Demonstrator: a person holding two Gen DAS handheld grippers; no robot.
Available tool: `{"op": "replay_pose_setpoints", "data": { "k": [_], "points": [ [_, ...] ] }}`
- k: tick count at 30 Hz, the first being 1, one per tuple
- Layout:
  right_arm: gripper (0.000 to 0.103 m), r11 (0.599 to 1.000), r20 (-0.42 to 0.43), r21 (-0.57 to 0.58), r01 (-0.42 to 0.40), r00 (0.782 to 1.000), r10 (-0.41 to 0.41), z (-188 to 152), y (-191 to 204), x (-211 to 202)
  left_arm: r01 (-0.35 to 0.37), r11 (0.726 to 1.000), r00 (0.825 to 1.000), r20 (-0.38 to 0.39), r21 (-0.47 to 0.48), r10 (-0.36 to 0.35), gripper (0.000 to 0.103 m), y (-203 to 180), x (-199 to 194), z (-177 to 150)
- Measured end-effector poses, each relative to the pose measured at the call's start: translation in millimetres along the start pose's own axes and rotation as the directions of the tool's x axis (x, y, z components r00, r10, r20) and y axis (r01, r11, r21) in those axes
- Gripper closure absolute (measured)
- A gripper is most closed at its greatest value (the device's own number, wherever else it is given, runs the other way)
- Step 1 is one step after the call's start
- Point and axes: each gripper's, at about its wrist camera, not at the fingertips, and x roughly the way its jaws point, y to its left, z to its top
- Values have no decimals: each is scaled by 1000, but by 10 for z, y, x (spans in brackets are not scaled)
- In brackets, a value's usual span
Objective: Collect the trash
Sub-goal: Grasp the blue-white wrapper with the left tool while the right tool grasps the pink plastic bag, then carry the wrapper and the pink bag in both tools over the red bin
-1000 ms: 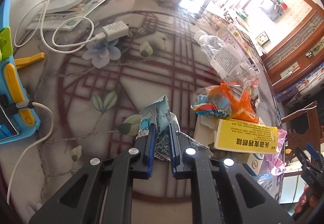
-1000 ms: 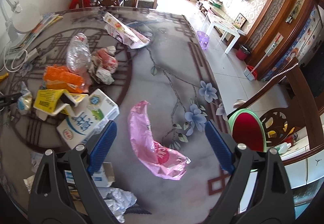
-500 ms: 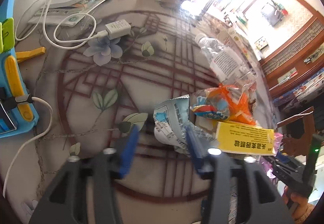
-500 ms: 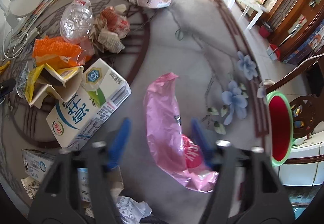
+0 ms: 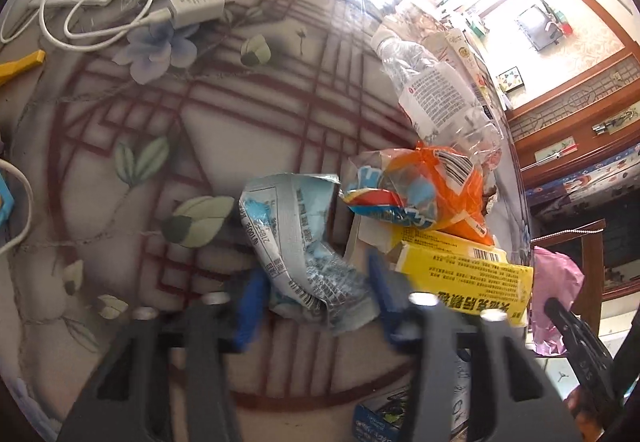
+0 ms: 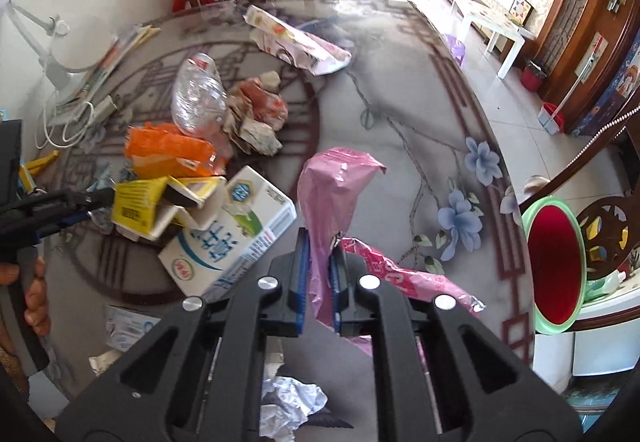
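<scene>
Left wrist view: your left gripper (image 5: 316, 294) has its jaws just closing around a crumpled pale blue wrapper (image 5: 296, 242) on the patterned table (image 5: 208, 130); whether the blurred pads press it cannot be told. A yellow box (image 5: 464, 278) lies just beside it.

Right wrist view: your right gripper (image 6: 319, 274) is clenched on a pink plastic bag (image 6: 328, 198), beside a milk carton (image 6: 228, 238).

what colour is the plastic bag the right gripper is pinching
Pink, with some red print. The plastic bag in the right gripper shows best in the right wrist view.
</scene>
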Motion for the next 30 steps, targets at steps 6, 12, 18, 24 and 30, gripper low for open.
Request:
{"op": "replay_pose_setpoints", "data": {
  "k": [6,12,18,24,30],
  "points": [
    [93,1000,54,-14,-12,998,12,43,54,-197,-28,1000,995,100,13,27,88,-5,-243,-17],
    [93,1000,110,-15,-23,994,25,84,84,-395,-71,993,972,231,96,47,88,-225,-608,-29],
    [93,1000,146,-16,-20,989,22,77,63,-519,-65,977,962,272,203,8,88,-582,-774,-55],
    [93,1000,166,19,-8,986,5,18,-95,-603,-57,959,964,265,278,-19,88,-875,-779,-186],
    [93,998,191,65,15,981,-27,-51,-325,-676,-60,943,966,255,327,-27,88,-1149,-739,-326]
  ]
}}
